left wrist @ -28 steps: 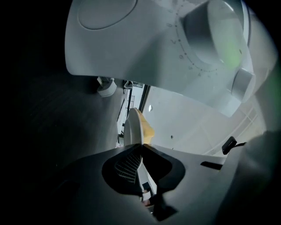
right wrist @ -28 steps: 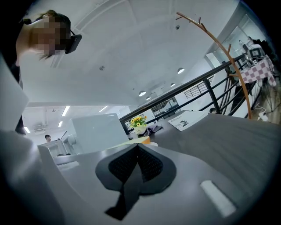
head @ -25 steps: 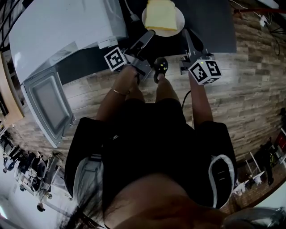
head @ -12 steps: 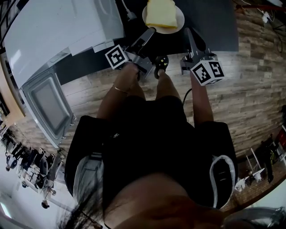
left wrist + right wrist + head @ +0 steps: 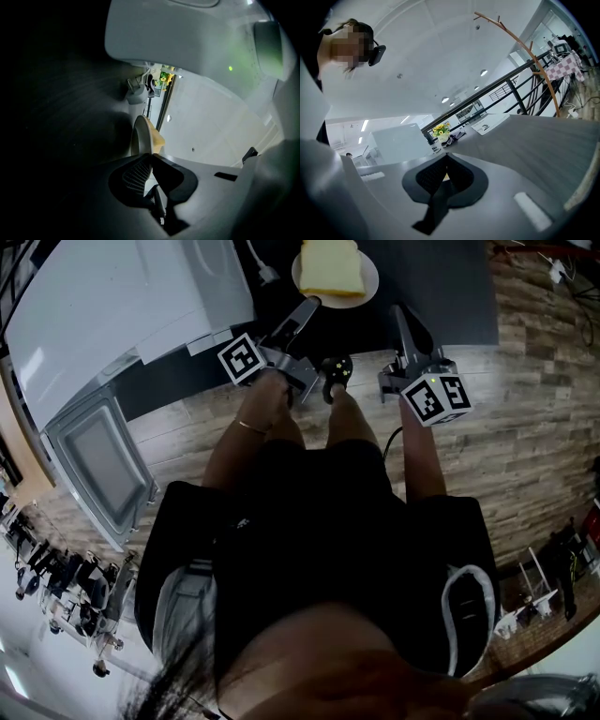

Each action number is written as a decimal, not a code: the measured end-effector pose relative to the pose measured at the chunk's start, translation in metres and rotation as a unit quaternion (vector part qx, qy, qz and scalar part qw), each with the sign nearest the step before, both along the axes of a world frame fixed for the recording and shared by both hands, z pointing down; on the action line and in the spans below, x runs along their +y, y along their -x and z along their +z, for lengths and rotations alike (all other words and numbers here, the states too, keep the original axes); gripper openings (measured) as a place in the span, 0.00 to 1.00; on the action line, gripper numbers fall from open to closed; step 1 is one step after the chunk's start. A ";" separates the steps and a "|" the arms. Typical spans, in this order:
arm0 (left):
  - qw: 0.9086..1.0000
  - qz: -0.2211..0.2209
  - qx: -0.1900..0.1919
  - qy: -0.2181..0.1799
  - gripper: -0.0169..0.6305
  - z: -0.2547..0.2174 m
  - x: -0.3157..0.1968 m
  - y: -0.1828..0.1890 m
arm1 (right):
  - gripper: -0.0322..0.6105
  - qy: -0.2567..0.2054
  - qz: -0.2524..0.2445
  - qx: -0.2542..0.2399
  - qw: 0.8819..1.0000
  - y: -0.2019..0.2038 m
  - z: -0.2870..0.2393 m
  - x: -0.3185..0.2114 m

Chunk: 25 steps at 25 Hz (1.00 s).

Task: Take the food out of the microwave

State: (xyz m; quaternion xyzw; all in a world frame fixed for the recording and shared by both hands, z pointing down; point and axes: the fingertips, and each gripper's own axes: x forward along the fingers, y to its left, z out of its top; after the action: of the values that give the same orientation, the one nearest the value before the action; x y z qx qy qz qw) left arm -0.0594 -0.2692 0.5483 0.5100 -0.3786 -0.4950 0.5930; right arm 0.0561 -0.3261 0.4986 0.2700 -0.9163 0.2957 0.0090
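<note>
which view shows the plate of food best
The head view: the whole plate and its yellow slice show from above. The left gripper view gives only the plate edge-on, clamped in the left hand-held gripper. The right gripper view shows at most a yellowish speck.

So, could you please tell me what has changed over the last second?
The left gripper, clamped on the plate of food, has carried it slightly toward the head view's top left. Nothing was grasped or released. The right gripper stays shut and empty; the microwave door stays open.
</note>
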 end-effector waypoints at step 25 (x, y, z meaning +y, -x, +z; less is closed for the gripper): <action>0.998 -0.007 -0.032 0.058 0.06 0.011 -0.012 -0.001 | 0.04 -0.009 0.039 -0.013 0.999 -0.034 -0.024 -0.012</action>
State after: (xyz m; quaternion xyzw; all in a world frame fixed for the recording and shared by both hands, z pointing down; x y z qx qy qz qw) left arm -0.0585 -0.2808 0.5595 0.4876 -0.4291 -0.4599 0.6055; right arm 0.0898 -0.3385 0.4750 0.3012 -0.9077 0.2915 -0.0167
